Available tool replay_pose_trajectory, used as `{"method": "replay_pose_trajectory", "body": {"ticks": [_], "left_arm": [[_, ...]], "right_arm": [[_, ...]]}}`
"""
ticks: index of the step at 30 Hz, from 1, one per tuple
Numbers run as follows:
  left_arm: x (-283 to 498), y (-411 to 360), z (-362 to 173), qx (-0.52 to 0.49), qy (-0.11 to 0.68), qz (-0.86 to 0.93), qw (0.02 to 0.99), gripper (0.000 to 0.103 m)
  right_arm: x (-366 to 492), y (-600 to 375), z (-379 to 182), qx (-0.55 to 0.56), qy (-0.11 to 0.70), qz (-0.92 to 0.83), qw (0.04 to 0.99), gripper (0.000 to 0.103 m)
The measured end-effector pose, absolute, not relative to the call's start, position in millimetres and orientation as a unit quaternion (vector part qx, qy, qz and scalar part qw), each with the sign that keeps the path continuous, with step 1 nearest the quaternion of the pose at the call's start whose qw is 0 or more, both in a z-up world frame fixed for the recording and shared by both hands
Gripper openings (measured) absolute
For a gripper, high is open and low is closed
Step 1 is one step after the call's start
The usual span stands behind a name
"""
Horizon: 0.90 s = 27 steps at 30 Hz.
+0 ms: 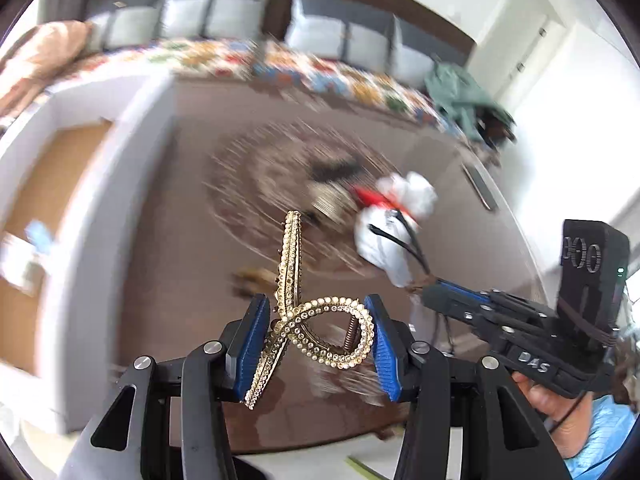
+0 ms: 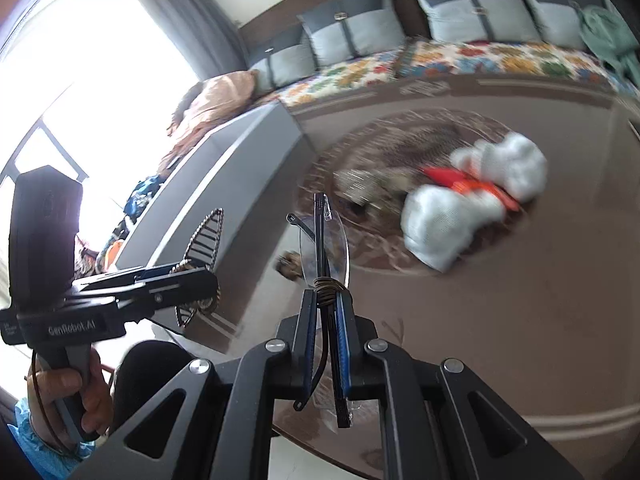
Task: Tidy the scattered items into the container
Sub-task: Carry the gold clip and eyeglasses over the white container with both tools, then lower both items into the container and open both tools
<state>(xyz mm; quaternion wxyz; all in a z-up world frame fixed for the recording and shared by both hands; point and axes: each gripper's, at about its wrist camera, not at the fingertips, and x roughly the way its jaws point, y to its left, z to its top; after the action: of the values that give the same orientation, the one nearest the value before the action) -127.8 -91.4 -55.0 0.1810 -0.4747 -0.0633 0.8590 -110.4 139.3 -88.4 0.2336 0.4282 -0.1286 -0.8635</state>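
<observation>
My left gripper (image 1: 316, 308) is shut on a gold rhinestone hair claw clip (image 1: 292, 280), its blue pads pressing the clip's looped end, above the brown table. My right gripper (image 2: 326, 296) is shut on folded rimless glasses (image 2: 320, 236) with a brown band wound round them. The grey-walled container (image 1: 92, 184) with a wood-coloured floor stands at the table's left; in the right wrist view the container (image 2: 224, 184) lies just beyond the left gripper (image 2: 208, 280) and the clip (image 2: 206, 236). The right gripper (image 1: 430, 292) also shows at the right of the left wrist view.
On the table's patterned middle lie a white bundle with a red ribbon (image 1: 392, 216), blurred gold and black items (image 1: 328, 196) and a small brown item (image 1: 256, 280). A slim grey bar (image 1: 480, 186) lies far right. A cushioned sofa (image 2: 440, 60) runs behind.
</observation>
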Motion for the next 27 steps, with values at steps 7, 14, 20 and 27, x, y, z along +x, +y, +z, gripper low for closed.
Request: {"method": "replay_pose_trajectory", "body": {"ticks": [7,14,20,27], "left_arm": [[-174.9,-226.4,-15.7,-0.442,-0.076,0.891,0.069,0.048],[-234.6,-310.9,-19.8,-0.441,-0.096,0.892,0.006,0.048],[-276.9,-345.0,-56.0,-0.468,-0.106,0.877,-0.02,0.048],[-315.3,-363.1,-99.8,-0.53,-0.125,0.839,-0.03,0.049]], "right_arm": [[-174.9,11.5,-30.4,0.393,-0.088,-0.854,0.33,0.01],[-262.1,-120.2,-14.3,0.384,-0.049,-0.844,0.372,0.01],[-325.3,-189.5,-51.8,0.417,-0.007,-0.833,0.365,0.01],[-385.2,-226.9,-102.1,0.489,0.019,-0.797,0.355,0.014]]}}
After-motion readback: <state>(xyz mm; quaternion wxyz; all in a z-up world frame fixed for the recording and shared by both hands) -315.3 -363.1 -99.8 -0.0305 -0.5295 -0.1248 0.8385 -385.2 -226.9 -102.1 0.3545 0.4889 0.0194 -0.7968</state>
